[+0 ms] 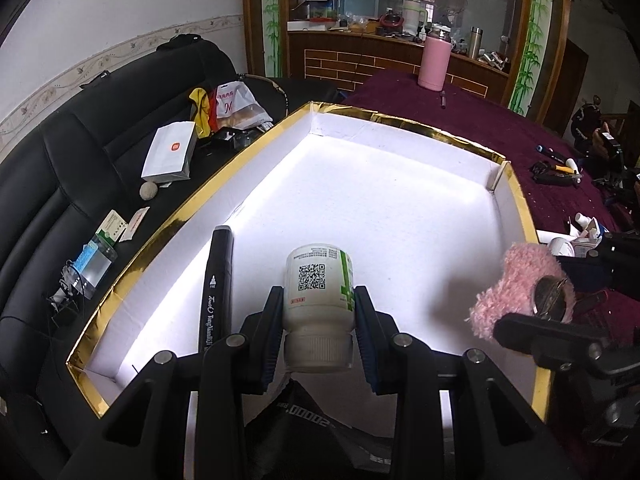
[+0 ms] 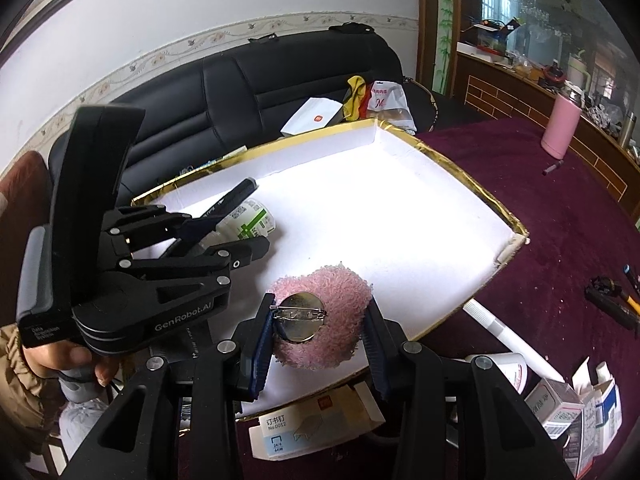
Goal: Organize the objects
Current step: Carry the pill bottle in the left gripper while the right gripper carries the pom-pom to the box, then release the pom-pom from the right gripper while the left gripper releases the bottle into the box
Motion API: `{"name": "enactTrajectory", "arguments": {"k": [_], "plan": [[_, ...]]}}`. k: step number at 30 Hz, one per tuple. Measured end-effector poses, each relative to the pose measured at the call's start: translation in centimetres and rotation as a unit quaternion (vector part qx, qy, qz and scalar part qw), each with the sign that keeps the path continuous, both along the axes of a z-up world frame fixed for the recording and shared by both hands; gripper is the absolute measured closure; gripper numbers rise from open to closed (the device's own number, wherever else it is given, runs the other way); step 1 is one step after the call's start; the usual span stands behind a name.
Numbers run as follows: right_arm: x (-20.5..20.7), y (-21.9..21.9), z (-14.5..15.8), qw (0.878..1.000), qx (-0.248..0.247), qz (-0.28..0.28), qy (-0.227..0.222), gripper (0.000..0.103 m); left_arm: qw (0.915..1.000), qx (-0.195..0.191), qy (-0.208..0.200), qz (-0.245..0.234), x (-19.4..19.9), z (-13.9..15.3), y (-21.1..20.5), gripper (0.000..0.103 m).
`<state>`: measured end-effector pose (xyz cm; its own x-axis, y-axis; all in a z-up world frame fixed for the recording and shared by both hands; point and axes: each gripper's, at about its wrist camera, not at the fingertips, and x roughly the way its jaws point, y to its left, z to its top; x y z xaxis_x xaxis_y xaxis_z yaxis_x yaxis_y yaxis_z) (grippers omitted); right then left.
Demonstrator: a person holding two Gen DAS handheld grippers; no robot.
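Observation:
A wide white box with a gold rim (image 1: 400, 216) (image 2: 400, 216) lies on the purple table. My left gripper (image 1: 317, 304) (image 2: 236, 236) is shut on a white pill bottle (image 1: 319, 292) (image 2: 250, 222) with a green label and a QR code, held over the box's near left part, cap toward the camera. A black marker (image 1: 218, 276) (image 2: 236, 196) lies in the box just left of the bottle. My right gripper (image 2: 318, 320) is shut on a fluffy pink brooch (image 2: 320, 316) (image 1: 520, 284), its round metal pin back facing the camera, over the box's near edge.
A black sofa (image 1: 80, 152) left of the box carries a white carton (image 1: 170, 152), bags and small packs. On the table stand a pink flask (image 1: 434, 62), a staples box (image 2: 280, 436), small cartons (image 2: 568, 408), a white tube (image 2: 508, 340) and tools (image 2: 612, 296).

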<state>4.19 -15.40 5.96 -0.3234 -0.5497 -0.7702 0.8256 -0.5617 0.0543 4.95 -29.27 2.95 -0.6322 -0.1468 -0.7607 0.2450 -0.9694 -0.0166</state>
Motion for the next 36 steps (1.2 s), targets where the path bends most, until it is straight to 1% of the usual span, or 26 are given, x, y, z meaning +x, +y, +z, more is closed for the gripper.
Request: {"name": "enactTrajectory", "arguments": {"k": [10, 12, 19, 21, 23, 24, 25, 26, 27, 28, 30, 34, 36], "plan": [[0.2, -1.3, -2.1, 0.999, 0.024, 0.026, -0.004, 0.057, 0.9995, -0.019, -0.019, 0.015, -0.2, -0.1, 0.0, 0.07], [0.3, -1.4, -2.2, 0.999, 0.026, 0.029, 0.001, 0.057, 0.9994, -0.022, -0.021, 0.016, -0.2, -0.1, 0.1, 0.07], [0.4, -1.5, -2.3, 0.999, 0.022, 0.032, 0.0, 0.056, 0.9991, -0.027, -0.025, 0.021, -0.3, -0.2, 0.0, 0.07], [0.4, -1.6, -2.2, 0.999, 0.018, 0.033, -0.004, 0.052, 0.9991, -0.027, -0.025, 0.021, -0.3, -0.2, 0.0, 0.07], [0.5, -1.4, -2.2, 0.999, 0.014, 0.033, -0.008, 0.05, 0.9992, -0.022, -0.023, 0.023, -0.2, -0.1, 0.0, 0.07], [0.4, -1.3, -2.1, 0.999, 0.011, 0.03, -0.011, 0.048, 0.9993, -0.02, -0.02, 0.023, -0.1, 0.0, 0.0, 0.067], [0.3, -1.2, -2.0, 1.0, 0.007, 0.025, -0.015, 0.047, 0.9995, -0.018, -0.015, 0.021, 0.0, 0.2, 0.0, 0.06], [0.3, -1.0, -1.9, 1.0, 0.004, 0.021, -0.016, 0.045, 0.9996, -0.017, -0.011, 0.021, 0.1, 0.3, -0.1, 0.055], [0.2, -0.8, -1.7, 1.0, 0.0, 0.017, -0.016, 0.041, 0.9996, -0.017, -0.004, 0.022, 0.4, 0.5, -0.1, 0.047], [0.2, -0.4, -1.4, 1.0, -0.006, 0.013, -0.015, 0.039, 0.9996, -0.015, 0.004, 0.022, 0.6, 0.8, -0.1, 0.043], [0.2, 0.3, -0.6, 1.0, -0.021, 0.004, -0.014, 0.03, 0.9996, -0.005, 0.014, 0.023, 0.9, 1.2, -0.2, 0.042], [0.5, 2.2, 0.9, 0.999, -0.042, -0.013, -0.009, 0.02, 0.999, 0.028, 0.025, 0.023, 1.1, 2.0, -0.4, 0.04], [0.8, 3.4, 1.6, 0.998, -0.055, -0.023, -0.009, 0.013, 0.9981, 0.04, 0.04, 0.027, 1.5, 2.7, -0.2, 0.04]]}}
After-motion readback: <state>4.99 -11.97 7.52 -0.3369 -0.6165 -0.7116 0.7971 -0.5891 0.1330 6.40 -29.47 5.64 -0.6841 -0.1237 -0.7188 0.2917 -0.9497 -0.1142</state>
